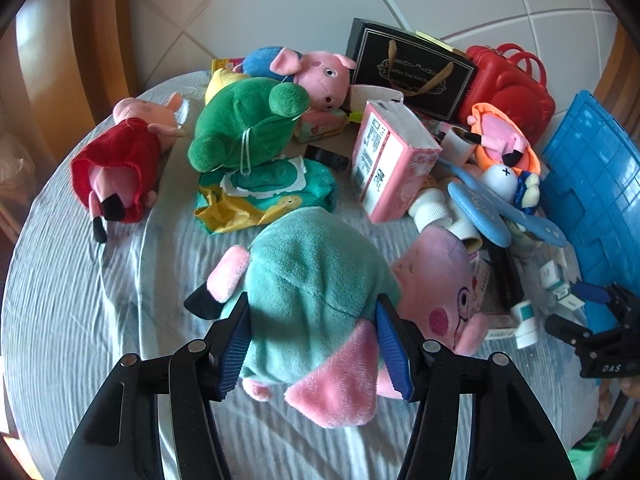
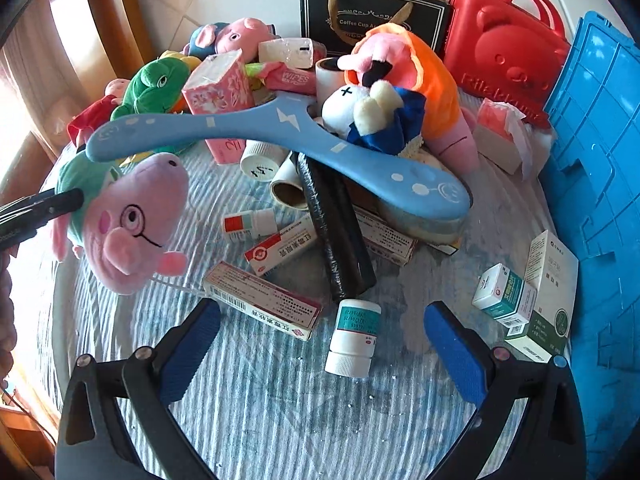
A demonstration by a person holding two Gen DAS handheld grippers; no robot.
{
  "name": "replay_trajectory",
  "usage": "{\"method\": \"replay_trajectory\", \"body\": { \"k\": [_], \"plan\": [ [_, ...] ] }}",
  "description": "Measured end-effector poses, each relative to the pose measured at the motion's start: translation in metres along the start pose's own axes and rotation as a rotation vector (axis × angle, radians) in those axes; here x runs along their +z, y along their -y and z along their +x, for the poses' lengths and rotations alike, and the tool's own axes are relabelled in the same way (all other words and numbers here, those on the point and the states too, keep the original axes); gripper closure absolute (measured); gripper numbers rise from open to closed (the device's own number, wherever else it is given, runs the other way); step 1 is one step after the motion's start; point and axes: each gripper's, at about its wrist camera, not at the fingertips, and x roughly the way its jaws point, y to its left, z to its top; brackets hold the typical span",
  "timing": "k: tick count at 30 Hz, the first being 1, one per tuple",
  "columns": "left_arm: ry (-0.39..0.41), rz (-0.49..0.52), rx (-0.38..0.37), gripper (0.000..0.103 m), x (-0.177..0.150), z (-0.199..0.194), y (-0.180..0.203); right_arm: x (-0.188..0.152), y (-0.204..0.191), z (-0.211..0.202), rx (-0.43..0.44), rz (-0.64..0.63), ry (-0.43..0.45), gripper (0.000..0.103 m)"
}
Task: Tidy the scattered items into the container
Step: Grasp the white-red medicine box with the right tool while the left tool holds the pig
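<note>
A pig plush in a teal shirt (image 1: 312, 264) hangs above the blue-grey bedding, its glasses-wearing head (image 2: 128, 220) tilted down to the right. My left gripper (image 1: 312, 302) is shut on its body, one blue pad pressing into each side. My right gripper (image 2: 322, 310) stands open low over the bedding. A white pill bottle with a teal label (image 2: 352, 336) lies between its fingers, untouched. The blue plastic crate (image 2: 600, 140) stands at the right edge, also in the left wrist view (image 1: 592, 184). At the lower right of that view is the right gripper (image 1: 576, 308).
Scattered on the bedding: a red-dressed pig (image 1: 120, 168), green plush (image 1: 244, 128), wipes pack (image 1: 272, 188), pink tissue box (image 1: 388, 160), blue curved board (image 2: 280, 140), black roll (image 2: 336, 232), medicine boxes (image 2: 260, 300). Behind stand a black gift bag (image 2: 372, 16) and a red case (image 2: 504, 48).
</note>
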Motion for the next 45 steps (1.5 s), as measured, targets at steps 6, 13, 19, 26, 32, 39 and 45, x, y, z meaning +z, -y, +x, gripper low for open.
{"method": "replay_trajectory", "body": {
  "k": [6, 13, 19, 26, 32, 39, 45],
  "plan": [
    [-0.016, -0.037, 0.028, 0.045, -0.025, -0.015, -0.023, -0.001, -0.029, 0.03, 0.055, -0.191, 0.003, 0.0],
    [-0.011, -0.084, 0.067, 0.045, -0.037, -0.035, -0.044, 0.001, -0.046, 0.077, 0.06, -0.306, -0.103, 0.0],
    [-0.009, -0.095, 0.075, 0.045, -0.039, -0.042, -0.051, -0.004, -0.054, 0.089, 0.052, -0.339, -0.154, 0.0],
    [-0.003, -0.096, 0.073, 0.045, -0.039, -0.044, -0.047, -0.006, -0.055, 0.086, 0.098, -0.29, -0.16, 0.018],
    [0.006, -0.097, 0.074, 0.044, -0.037, -0.047, -0.046, -0.002, -0.055, 0.078, 0.126, -0.244, -0.158, 0.072],
    [0.023, -0.103, 0.078, 0.044, -0.037, -0.055, -0.046, -0.004, -0.054, 0.066, 0.138, -0.214, -0.154, 0.074],
    [0.043, -0.104, 0.083, 0.044, -0.037, -0.066, -0.046, -0.005, -0.056, 0.049, 0.151, -0.182, -0.147, 0.074]
  ]
}}
